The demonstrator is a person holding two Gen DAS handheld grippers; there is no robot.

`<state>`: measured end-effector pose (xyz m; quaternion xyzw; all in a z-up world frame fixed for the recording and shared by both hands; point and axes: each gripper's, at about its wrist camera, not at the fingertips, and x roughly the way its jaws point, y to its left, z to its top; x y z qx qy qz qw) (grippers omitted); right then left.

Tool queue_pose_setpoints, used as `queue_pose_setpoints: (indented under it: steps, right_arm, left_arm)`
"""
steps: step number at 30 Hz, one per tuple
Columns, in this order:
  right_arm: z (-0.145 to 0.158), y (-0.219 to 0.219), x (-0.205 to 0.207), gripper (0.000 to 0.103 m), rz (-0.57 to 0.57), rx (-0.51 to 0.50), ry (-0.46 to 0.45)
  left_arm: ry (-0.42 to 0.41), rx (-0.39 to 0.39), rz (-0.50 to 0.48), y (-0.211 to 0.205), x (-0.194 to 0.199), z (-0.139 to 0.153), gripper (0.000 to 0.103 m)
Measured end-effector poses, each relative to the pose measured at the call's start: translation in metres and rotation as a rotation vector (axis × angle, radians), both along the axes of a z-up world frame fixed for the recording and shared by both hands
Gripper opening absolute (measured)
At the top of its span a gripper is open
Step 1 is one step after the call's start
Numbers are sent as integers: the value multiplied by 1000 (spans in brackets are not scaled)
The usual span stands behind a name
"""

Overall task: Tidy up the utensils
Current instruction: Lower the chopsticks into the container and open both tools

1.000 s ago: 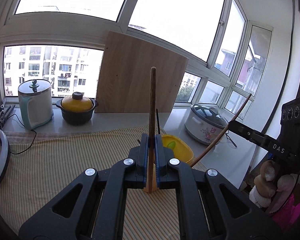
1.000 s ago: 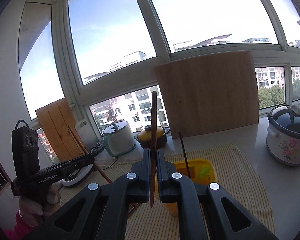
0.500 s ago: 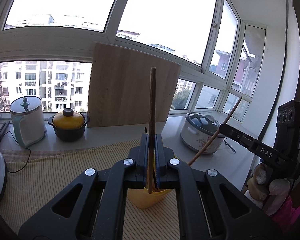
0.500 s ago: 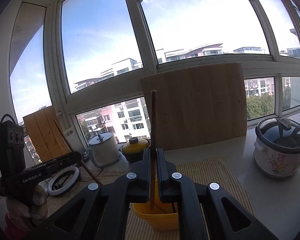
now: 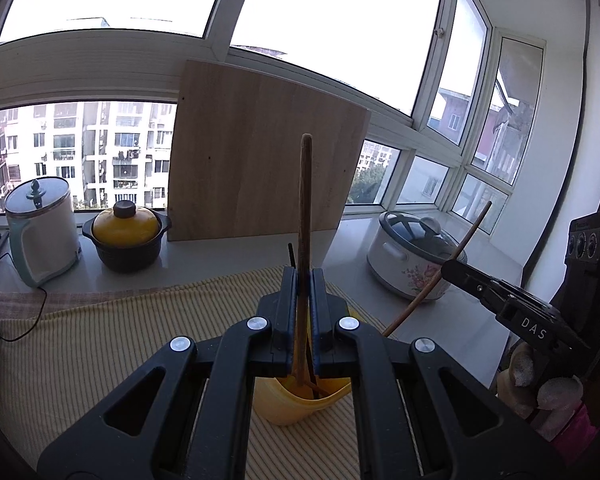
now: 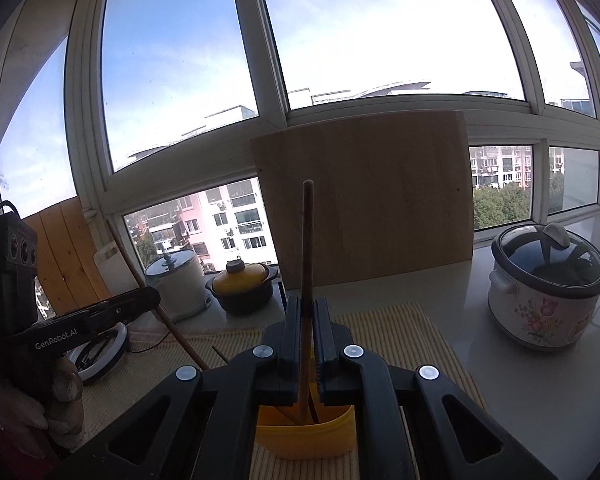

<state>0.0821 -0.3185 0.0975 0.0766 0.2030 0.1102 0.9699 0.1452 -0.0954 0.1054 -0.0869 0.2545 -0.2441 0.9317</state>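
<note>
- Bright windows wrap around a pale table (image 5: 228, 268) whose near part is covered by a yellow striped cloth (image 5: 112, 332).
- On that cloth stands a yellow holder (image 5: 296, 402), partly hidden behind the fingers in both views.
- The left gripper (image 5: 303, 312) has its fingers closed on a brown wooden chopstick (image 5: 304, 216), held upright, its lower end down inside the yellow holder.
- The right gripper (image 6: 307, 332) has its fingers closed on a second wooden chopstick (image 6: 306, 248), also upright, its lower end dipping into the holder's mouth.
- A thin dark stick (image 5: 291, 254) rises just left of the left gripper's chopstick, behind the fingers.
- In the left wrist view the right gripper shows at the right edge, its chopstick slanting towards the holder; in the right wrist view the left gripper shows at the left edge in the same way.
- A large wooden board (image 5: 260, 160) leans against the window frame behind the cloth.
- Left of the board sit a dark pot with a yellow lid (image 5: 126, 236) and a pale kettle (image 5: 40, 228), near each other.
- Right of the board, a white flowered cooker with a glass lid (image 5: 410, 256) stands on the bare table, well apart from the holder.
- A white ring light (image 6: 100, 350) lies at the cloth's far left side.
</note>
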Motion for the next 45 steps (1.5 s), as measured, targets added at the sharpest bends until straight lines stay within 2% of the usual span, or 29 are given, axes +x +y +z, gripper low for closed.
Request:
queue_pose_setpoints:
  steps: [7,18,30,32,33,42,45]
  right_arm:
    - [-13,6,6,3,-8,-29,22]
    - [-31,16,14,3,-5,-63,69]
    - [-44,20,17,5,-3,-87,117]
    - [-45,21,16,12,-2,-90,122]
    - [-45,20,15,21,-7,-88,123]
    - [-45,31,4,34,6,-96,132]
    - [-44,39,-1,54,20,-101,127]
  left_arm:
    - [46,7,1,-5,7,-20,4]
    - [76,27,9,-4,10,-35,4]
    - [59,68,9,-8,2,-38,4]
    - [61,68,10,-6,2,-39,4]
    - [62,67,12,-5,1,-39,4]
    - [57,55,38,21,-10,-40,4]
    - [67,58,57,35,-14,-43,4]
